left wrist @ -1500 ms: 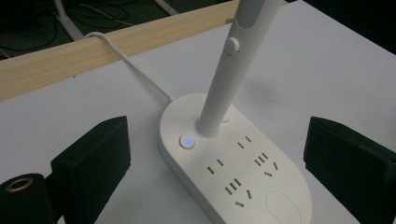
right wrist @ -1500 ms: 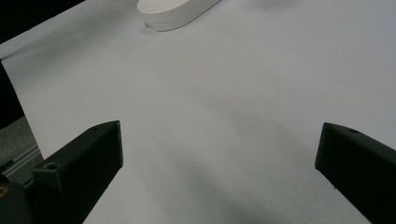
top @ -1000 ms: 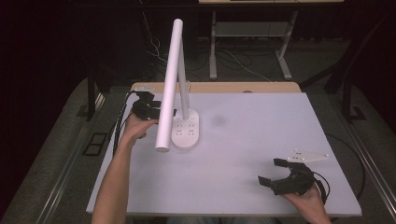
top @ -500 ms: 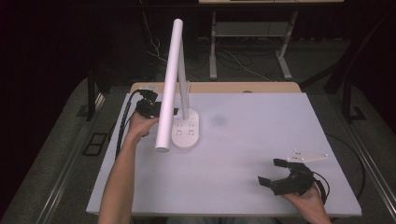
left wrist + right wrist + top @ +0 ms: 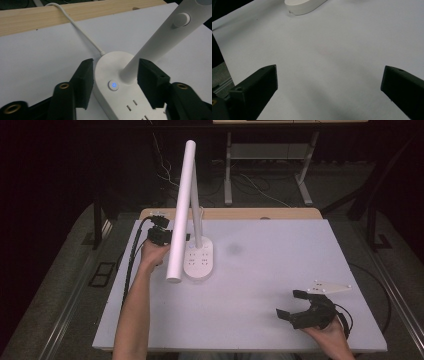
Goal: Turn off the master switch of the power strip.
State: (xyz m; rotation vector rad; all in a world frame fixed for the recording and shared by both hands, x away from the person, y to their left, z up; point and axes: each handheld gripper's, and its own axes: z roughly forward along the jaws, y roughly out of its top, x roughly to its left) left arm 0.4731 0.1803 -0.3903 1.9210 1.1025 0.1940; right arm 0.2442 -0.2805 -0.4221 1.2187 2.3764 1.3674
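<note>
White lamp base (image 5: 113, 75) sits between the left gripper's (image 5: 113, 72) wide jaws, near the table's (image 5: 280, 270) wooden back edge. The right gripper (image 5: 296, 304) rests wide open over bare tabletop by the front edge.

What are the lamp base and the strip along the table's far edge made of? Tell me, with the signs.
Lamp base: probably moulded plastic, white with a smooth, slightly glossy finish; rounded seamless edges, socket slots and a blue-lit button.
Strip along the far edge: looks like pale unpainted wood, matt; faint lengthwise grain shows in the left gripper view.
</note>
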